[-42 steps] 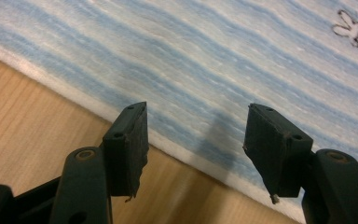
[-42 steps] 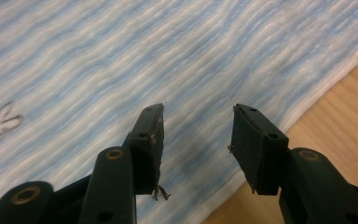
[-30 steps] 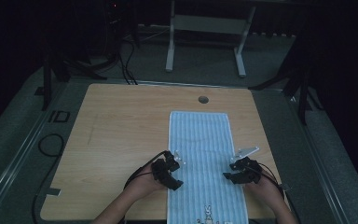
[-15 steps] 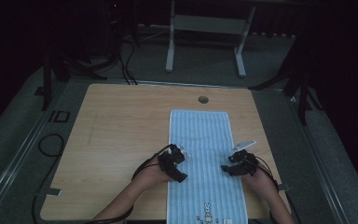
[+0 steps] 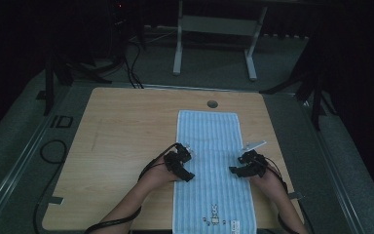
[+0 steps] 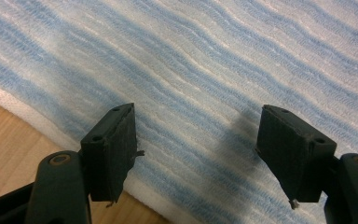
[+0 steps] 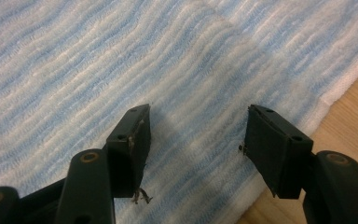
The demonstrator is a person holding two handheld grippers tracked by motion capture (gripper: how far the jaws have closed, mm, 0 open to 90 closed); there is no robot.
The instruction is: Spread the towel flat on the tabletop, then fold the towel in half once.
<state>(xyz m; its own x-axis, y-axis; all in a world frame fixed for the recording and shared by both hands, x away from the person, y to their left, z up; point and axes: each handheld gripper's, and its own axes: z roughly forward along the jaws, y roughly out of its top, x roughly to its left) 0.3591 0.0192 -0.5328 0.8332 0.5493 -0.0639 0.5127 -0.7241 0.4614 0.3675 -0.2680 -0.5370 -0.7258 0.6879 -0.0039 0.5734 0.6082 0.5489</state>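
A light blue striped towel (image 5: 208, 146) lies flat lengthwise on the wooden table (image 5: 121, 126). My left gripper (image 5: 188, 174) hovers over the towel's left edge, and my right gripper (image 5: 233, 170) over its right edge. In the left gripper view the left gripper (image 6: 198, 140) is open over the towel (image 6: 205, 60), with bare wood at the lower left. In the right gripper view the right gripper (image 7: 196, 140) is open above the towel (image 7: 98, 60) near its hem. Both pairs of jaws have just been opening, the right most recently. Nothing is pinched between them.
A round cable hole (image 5: 212, 104) sits in the table just beyond the towel's far end. A small print and label (image 5: 215, 219) mark the towel's near end. A metal stand (image 5: 214, 29) and floor cables (image 5: 53, 151) lie off the table.
Both hands have moved a little away from the person and inward over the towel's edges. The jaws of both grippers stand wider apart than before.
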